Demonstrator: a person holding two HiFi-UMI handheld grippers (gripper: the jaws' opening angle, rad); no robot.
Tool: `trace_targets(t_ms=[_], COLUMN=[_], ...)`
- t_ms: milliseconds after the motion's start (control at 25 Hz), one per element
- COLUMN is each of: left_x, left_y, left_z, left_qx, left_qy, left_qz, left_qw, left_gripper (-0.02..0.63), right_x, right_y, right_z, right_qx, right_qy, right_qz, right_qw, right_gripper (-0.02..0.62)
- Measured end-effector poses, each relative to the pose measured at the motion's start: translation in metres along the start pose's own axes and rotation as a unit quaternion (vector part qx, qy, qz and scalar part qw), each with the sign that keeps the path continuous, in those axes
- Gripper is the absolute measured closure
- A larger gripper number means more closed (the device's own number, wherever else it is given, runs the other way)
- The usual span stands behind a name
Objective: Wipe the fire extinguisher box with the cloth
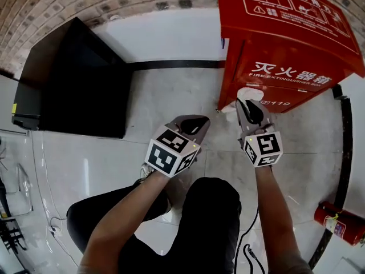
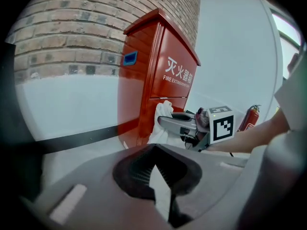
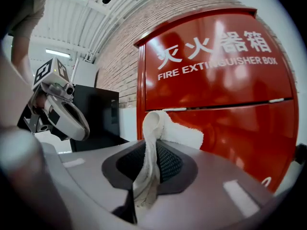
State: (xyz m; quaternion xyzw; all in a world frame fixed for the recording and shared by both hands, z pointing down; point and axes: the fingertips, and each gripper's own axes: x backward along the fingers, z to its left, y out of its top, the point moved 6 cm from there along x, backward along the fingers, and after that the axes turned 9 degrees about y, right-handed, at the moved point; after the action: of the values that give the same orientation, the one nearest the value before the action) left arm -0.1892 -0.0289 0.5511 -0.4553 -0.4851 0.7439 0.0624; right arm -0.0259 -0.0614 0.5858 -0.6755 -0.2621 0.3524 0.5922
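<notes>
The right tool (image 1: 248,108) holds the white terry cloth (image 1: 245,92) tight between its jaws. The cloth touches the lower front of the red metal fire extinguisher box (image 1: 285,44), which stands at 1 o'clock on the grey tiled floor (image 1: 142,101), against the wall. The left tool (image 1: 191,124) is at 9 o'clock from the right one, jaws narrow and empty.

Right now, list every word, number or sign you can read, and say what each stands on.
"灭火器箱": front of the red fire extinguisher box.
"FIRE EXTINGUISHER BOX": same front, under the characters.
"119": lower on that front, in the head view.
Instruction panel on the box's lid: too small to read.
Label on the loose fire extinguisher on the floor: too small to read.
</notes>
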Motion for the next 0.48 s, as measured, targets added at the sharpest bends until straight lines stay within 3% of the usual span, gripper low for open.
trace_targets(t_ms=[480], left_x=[0.019], left_y=[-0.025], left_z=[0.02], left_qx=[0.02], left_qy=[0.034], left_qz=[0.006], left_qw=[0.9992], left_gripper=[0.606], right_x=[-0.054], right_y=[-0.013], right_z=[0.059], right_qx=[0.001], right_qy=[0.08], right_qz=[0.014], right_qw=[0.997], right_gripper=[0.517])
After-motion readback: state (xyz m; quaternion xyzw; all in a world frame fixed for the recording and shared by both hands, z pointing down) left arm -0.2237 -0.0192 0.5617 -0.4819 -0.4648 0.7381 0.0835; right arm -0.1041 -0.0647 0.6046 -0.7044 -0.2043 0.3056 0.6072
